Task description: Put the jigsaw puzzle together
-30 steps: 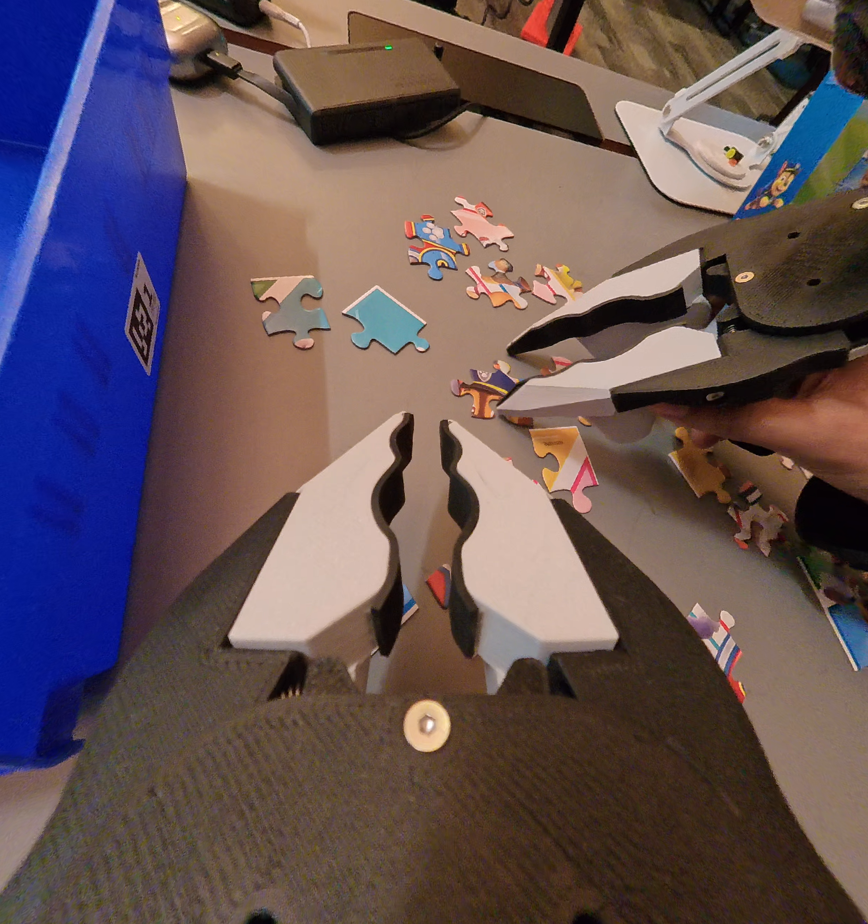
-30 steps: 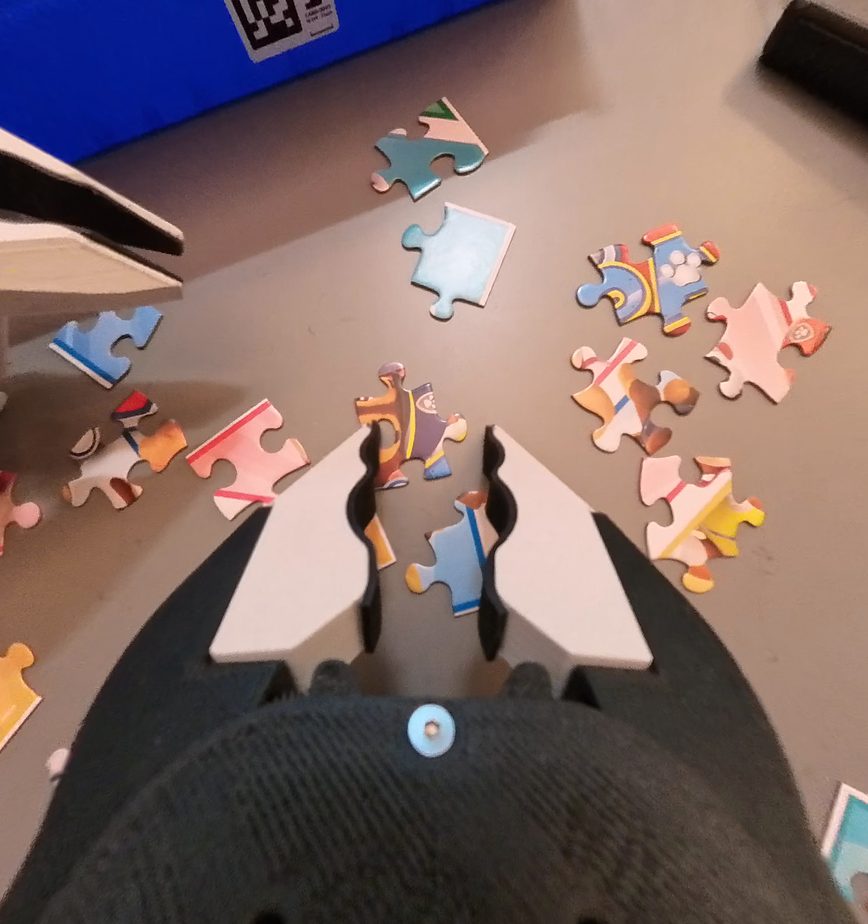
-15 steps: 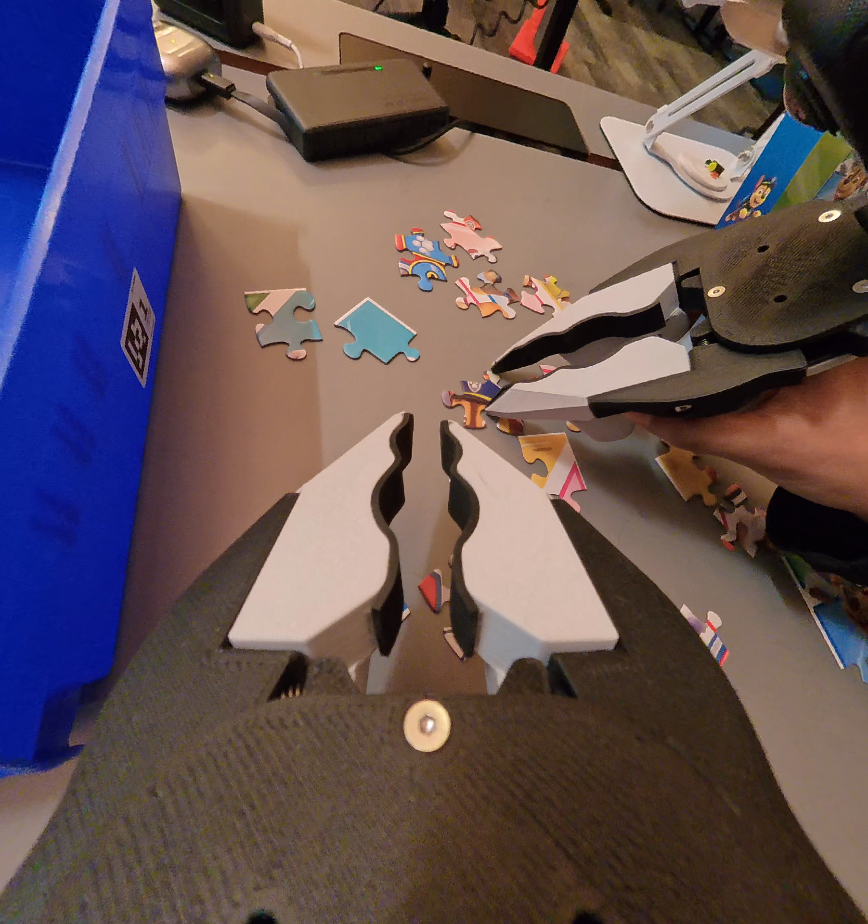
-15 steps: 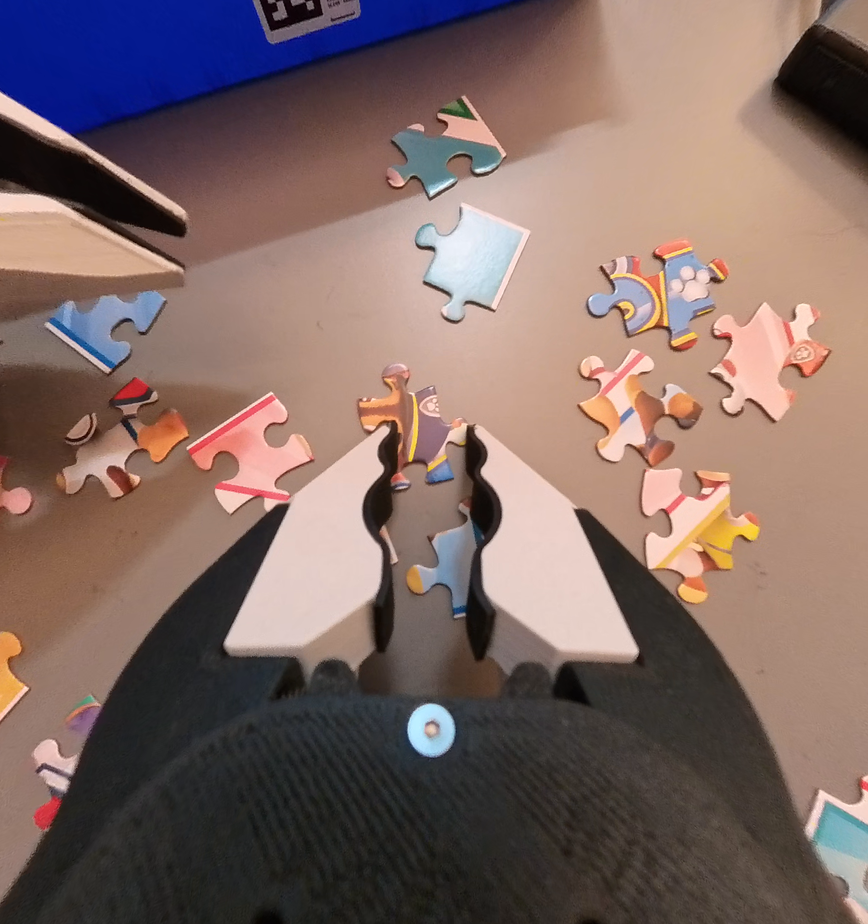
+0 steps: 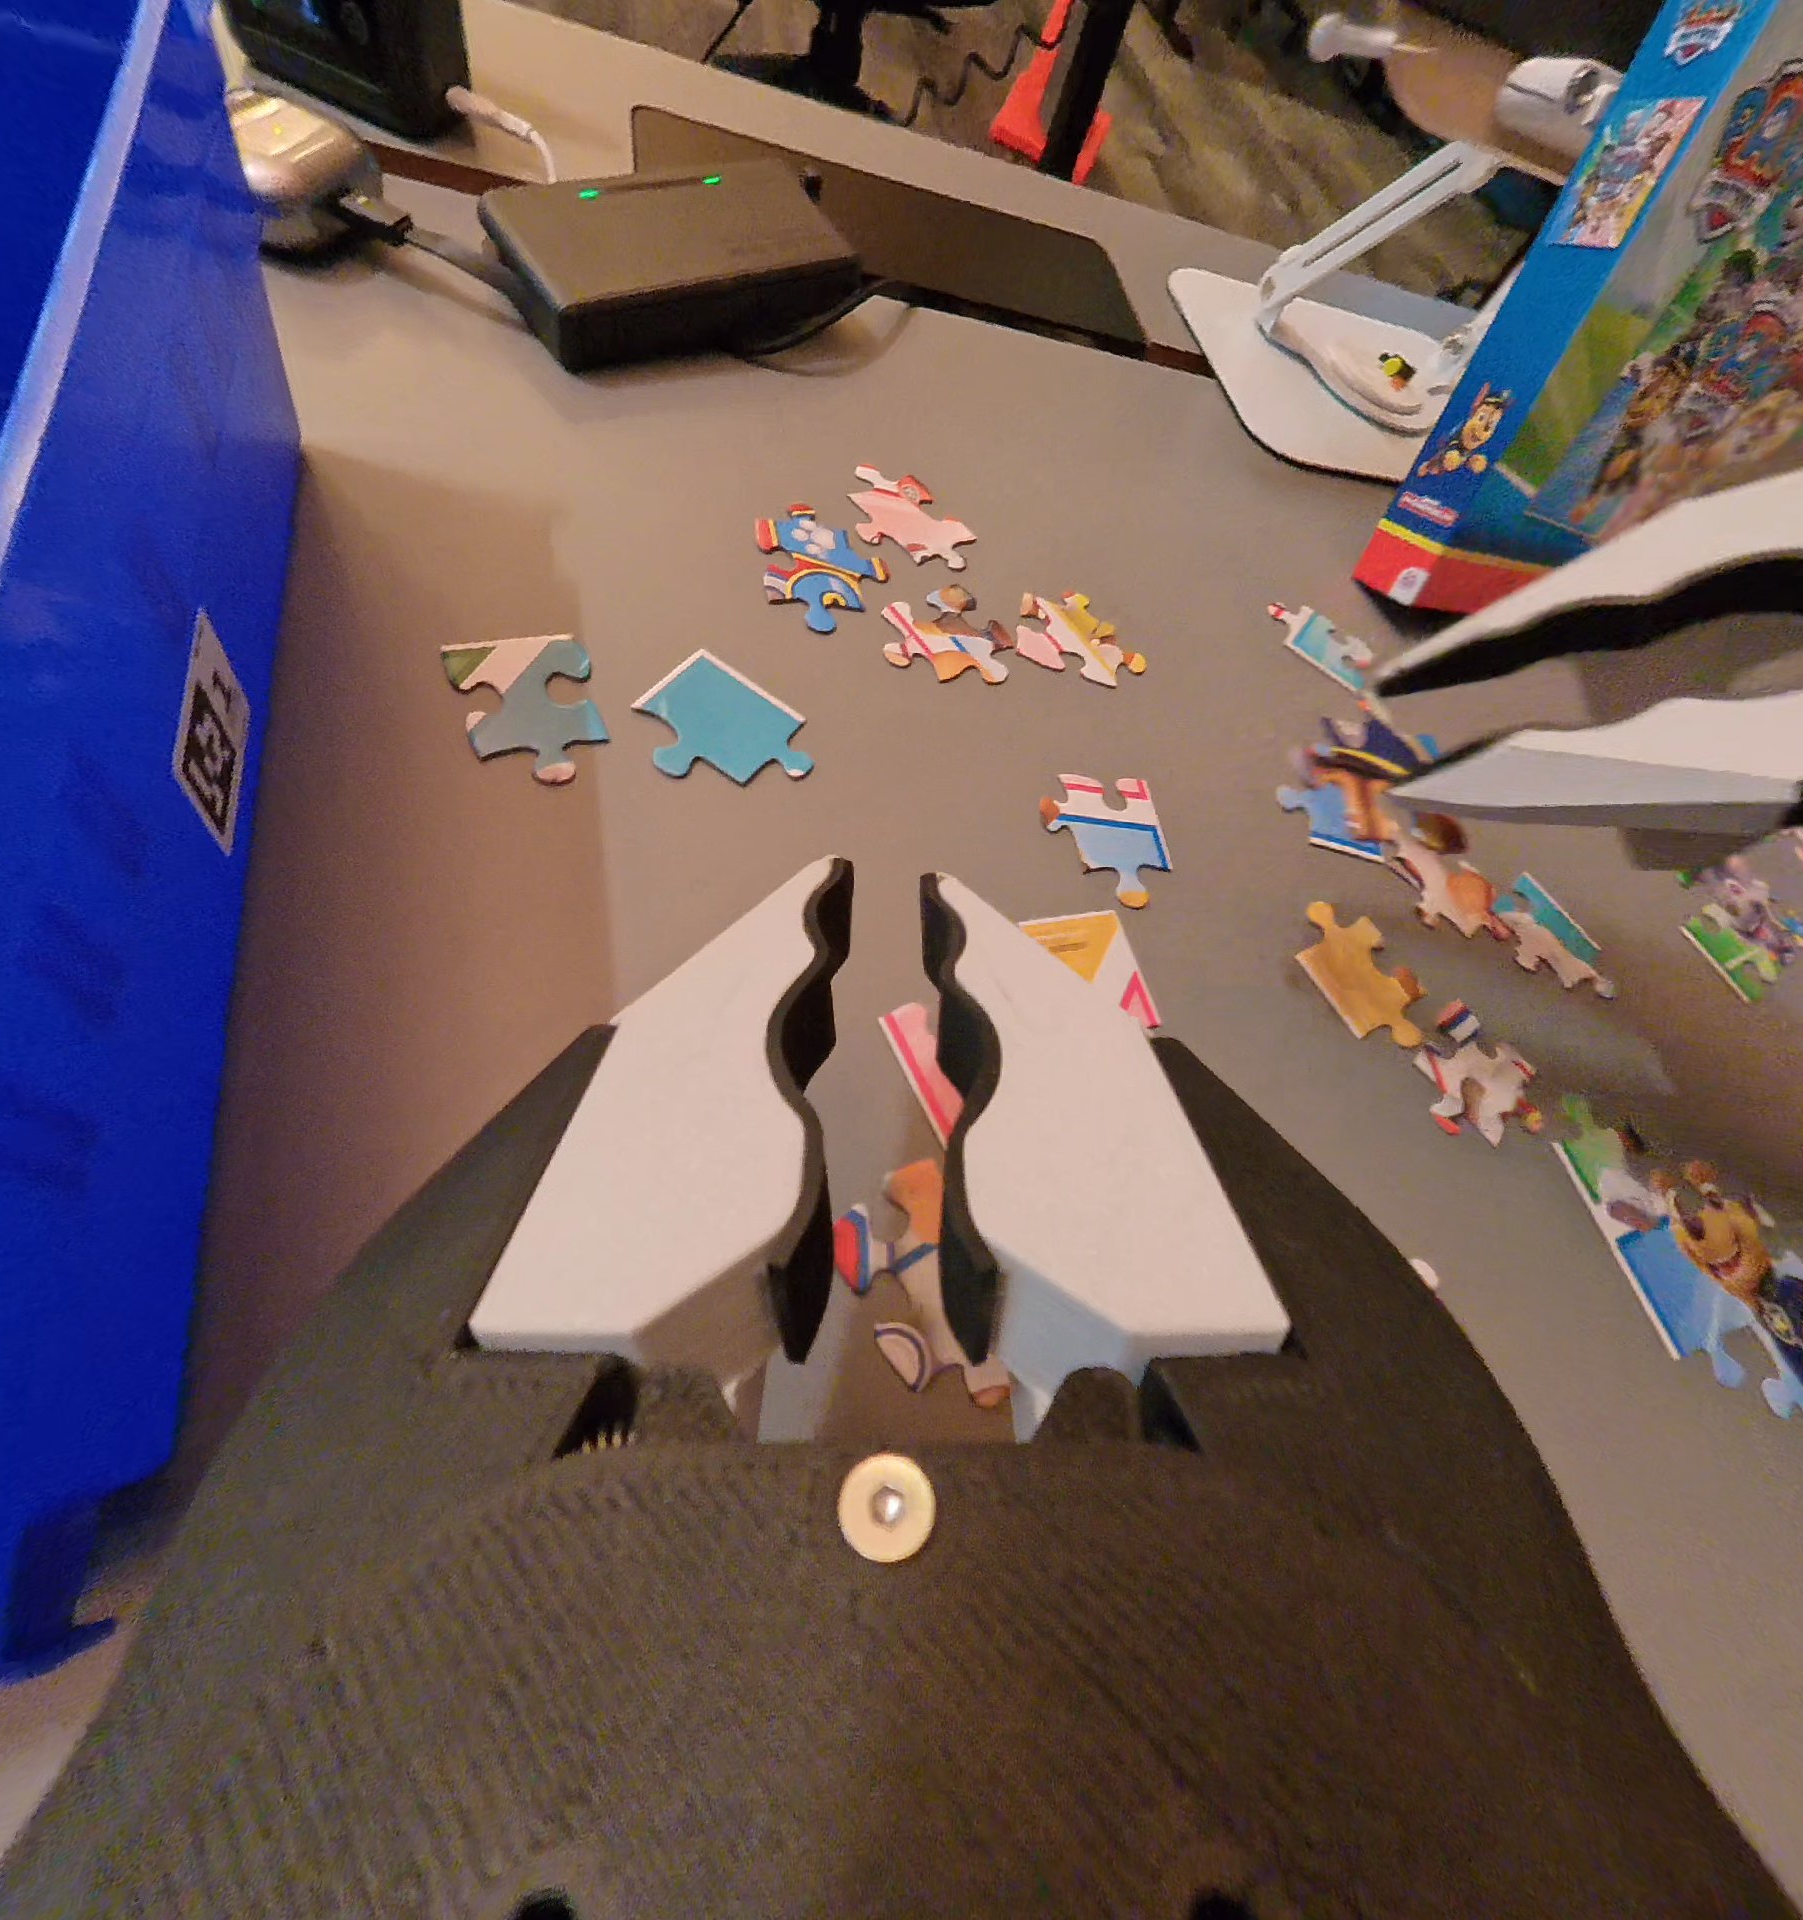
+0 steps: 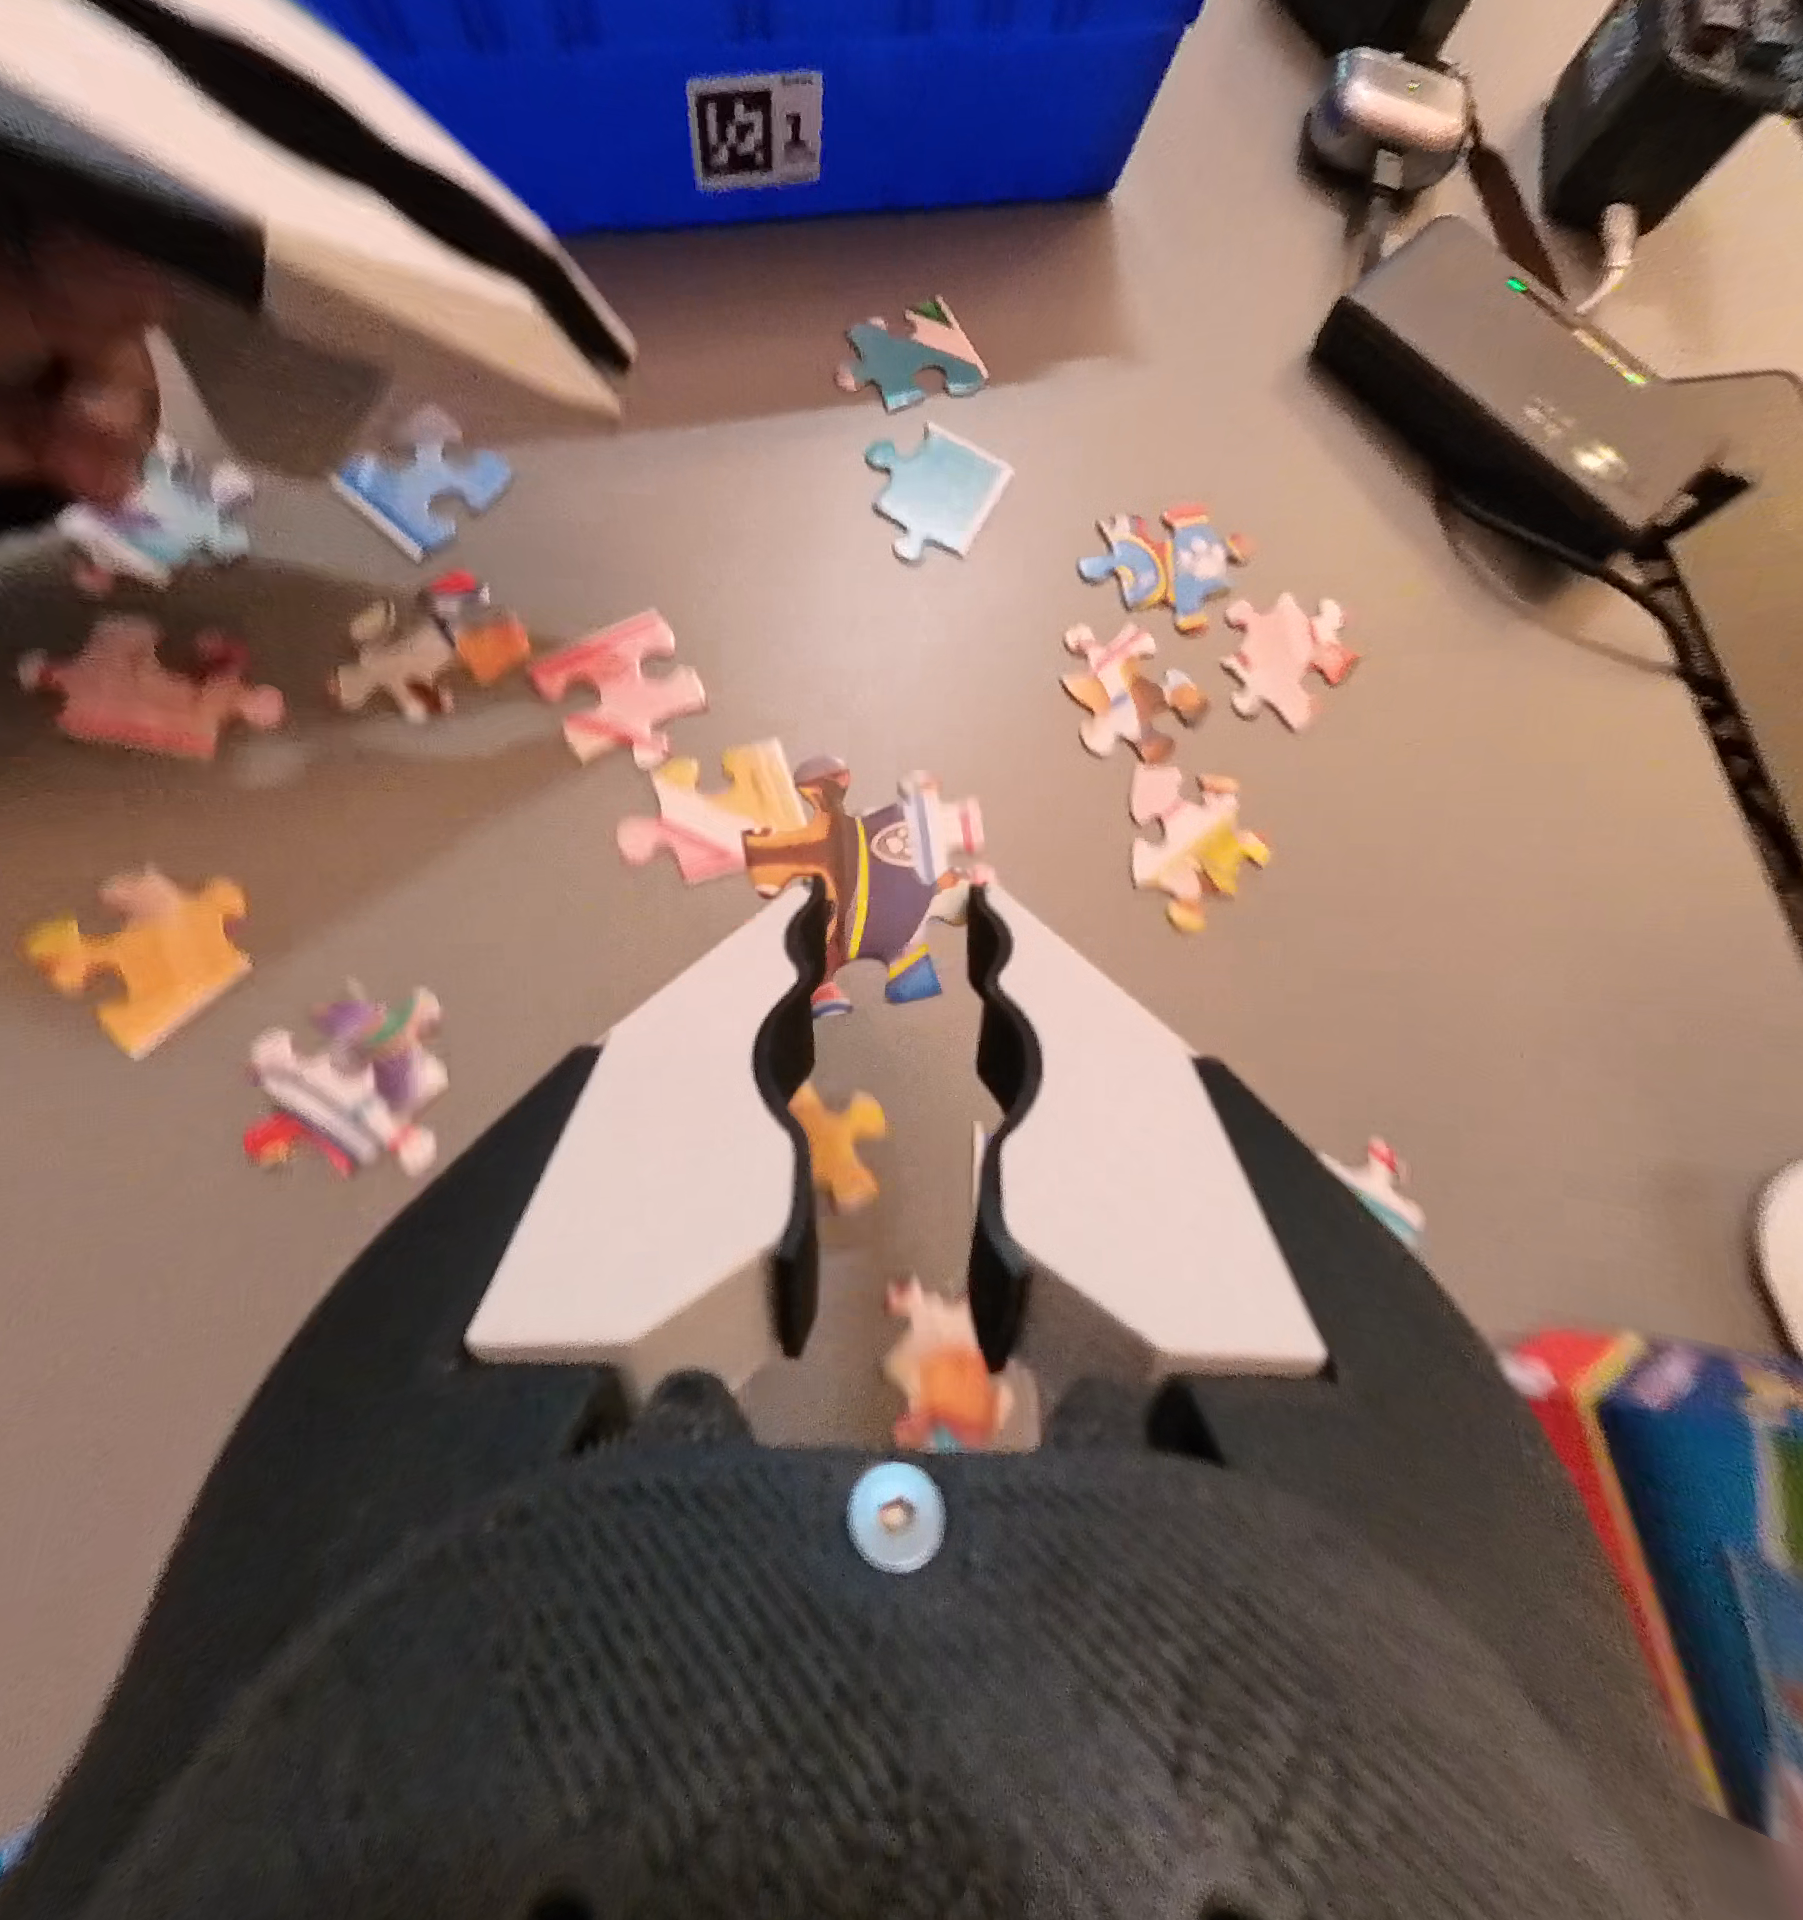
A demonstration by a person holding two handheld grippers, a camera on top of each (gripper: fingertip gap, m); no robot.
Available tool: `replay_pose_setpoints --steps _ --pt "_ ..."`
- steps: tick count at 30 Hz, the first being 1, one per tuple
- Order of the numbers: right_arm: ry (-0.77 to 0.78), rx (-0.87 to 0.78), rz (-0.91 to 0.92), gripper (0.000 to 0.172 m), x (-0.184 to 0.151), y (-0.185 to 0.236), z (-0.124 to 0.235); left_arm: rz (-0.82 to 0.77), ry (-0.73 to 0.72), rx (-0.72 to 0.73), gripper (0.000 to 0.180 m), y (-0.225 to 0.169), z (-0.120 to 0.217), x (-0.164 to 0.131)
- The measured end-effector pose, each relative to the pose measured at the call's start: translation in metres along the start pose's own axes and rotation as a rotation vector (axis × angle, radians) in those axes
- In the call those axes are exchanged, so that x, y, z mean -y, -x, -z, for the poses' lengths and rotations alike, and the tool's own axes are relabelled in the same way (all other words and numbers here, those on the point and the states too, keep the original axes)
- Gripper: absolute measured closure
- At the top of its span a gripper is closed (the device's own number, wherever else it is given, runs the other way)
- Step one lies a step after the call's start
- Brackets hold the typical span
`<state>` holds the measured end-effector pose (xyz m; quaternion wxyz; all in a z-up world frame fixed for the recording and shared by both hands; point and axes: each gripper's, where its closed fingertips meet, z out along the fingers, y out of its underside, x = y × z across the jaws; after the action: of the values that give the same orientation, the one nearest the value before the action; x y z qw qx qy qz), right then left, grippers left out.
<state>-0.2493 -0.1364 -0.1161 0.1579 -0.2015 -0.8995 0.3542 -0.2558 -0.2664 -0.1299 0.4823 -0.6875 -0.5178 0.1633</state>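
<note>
My right gripper (image 6: 892, 899) is shut on a brown, purple and yellow puzzle piece (image 6: 871, 883), gripped by its edges at the fingertips and held above the grey table (image 6: 1448, 935). It also shows at the right edge of the left wrist view (image 5: 1390, 740). My left gripper (image 5: 881, 878) hovers over the table with its jaws slightly apart and nothing between them. A pink-striped piece (image 5: 912, 1070) and an orange-cornered piece (image 5: 1079, 940) lie on the table under it. It also shows at the upper left of the right wrist view (image 6: 606, 384).
Several loose puzzle pieces lie scattered on the table, among them a teal one (image 5: 720, 717). A blue bin (image 5: 97, 727) stands at the left. A black box with cables (image 5: 668, 249), a white stand base (image 5: 1292, 343) and the puzzle's box (image 5: 1655, 312) stand at the back and right. Spacing between my two grippers at the tips: around 12 centimetres.
My right gripper's jaws narrowed onto the brown and purple piece, then lifted it off the table and drew back. My left gripper has pulled back and stayed empty.
</note>
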Motion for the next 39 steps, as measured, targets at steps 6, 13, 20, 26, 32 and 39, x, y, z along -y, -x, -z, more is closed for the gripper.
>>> replay_pose_setpoints --steps 6,13,20,26,32,39 --pt "0.056 -0.013 0.029 0.146 -0.078 0.011 0.065 -0.107 0.041 -0.177 0.155 -0.054 -0.009 -0.003" --pt "0.110 0.094 0.052 0.147 -0.151 0.043 0.082 -0.435 0.436 -0.541 0.162 -0.171 -0.027 -0.093" --pt "0.117 0.129 0.128 0.147 -0.160 0.058 0.078 -0.546 0.470 -0.641 0.173 -0.230 -0.032 -0.111" --pt "0.112 0.148 0.151 0.147 -0.157 0.063 0.072 -0.579 0.528 -0.578 0.177 -0.220 -0.041 -0.124" --pt "0.121 0.149 0.147 0.147 -0.158 0.062 0.071 -0.546 0.526 -0.585 0.177 -0.215 -0.042 -0.122" --pt "0.132 0.151 0.155 0.147 -0.158 0.061 0.069 -0.538 0.523 -0.594 0.177 -0.216 -0.042 -0.122"
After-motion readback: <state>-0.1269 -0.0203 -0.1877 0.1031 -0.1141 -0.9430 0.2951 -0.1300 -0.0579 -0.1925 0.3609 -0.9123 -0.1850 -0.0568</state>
